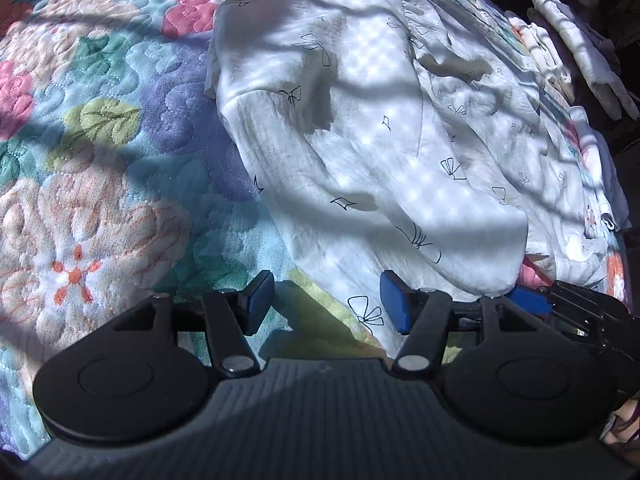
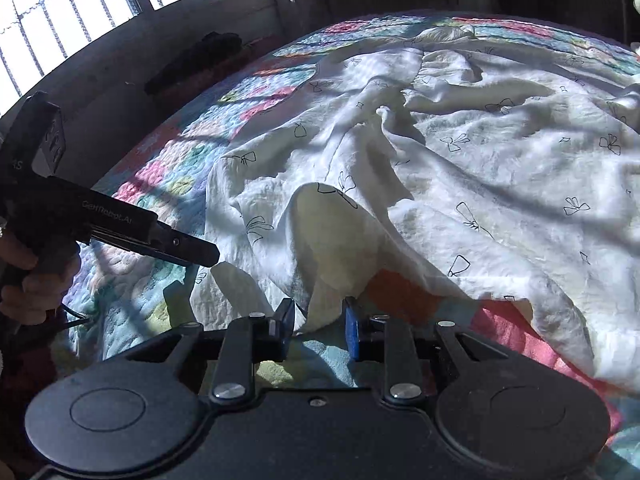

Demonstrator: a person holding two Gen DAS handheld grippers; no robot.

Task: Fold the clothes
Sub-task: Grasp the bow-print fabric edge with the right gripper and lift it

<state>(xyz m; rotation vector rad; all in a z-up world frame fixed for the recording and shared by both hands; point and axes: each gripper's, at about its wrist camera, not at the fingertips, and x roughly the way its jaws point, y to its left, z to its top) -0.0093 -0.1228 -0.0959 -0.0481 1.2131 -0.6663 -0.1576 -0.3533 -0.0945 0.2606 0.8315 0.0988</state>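
Note:
A white garment with small black bow prints (image 1: 360, 140) lies crumpled on a floral quilt (image 1: 100, 160). My left gripper (image 1: 326, 304) is open, its blue pads spread over the garment's near hem, nothing between them. In the right wrist view the same garment (image 2: 460, 168) spreads across the bed. My right gripper (image 2: 318, 326) is partly open with a hanging fold of the garment's edge (image 2: 332, 272) between its pads, not clamped. The left gripper also shows in the right wrist view (image 2: 192, 250), held by a hand at the garment's left edge. The right gripper's tip shows in the left wrist view (image 1: 532, 300).
A stack of folded white clothes (image 1: 576, 56) lies at the bed's far right edge. A barred window (image 2: 80, 8) and a dark wall stand behind the bed. The quilt (image 2: 168, 168) is bare left of the garment.

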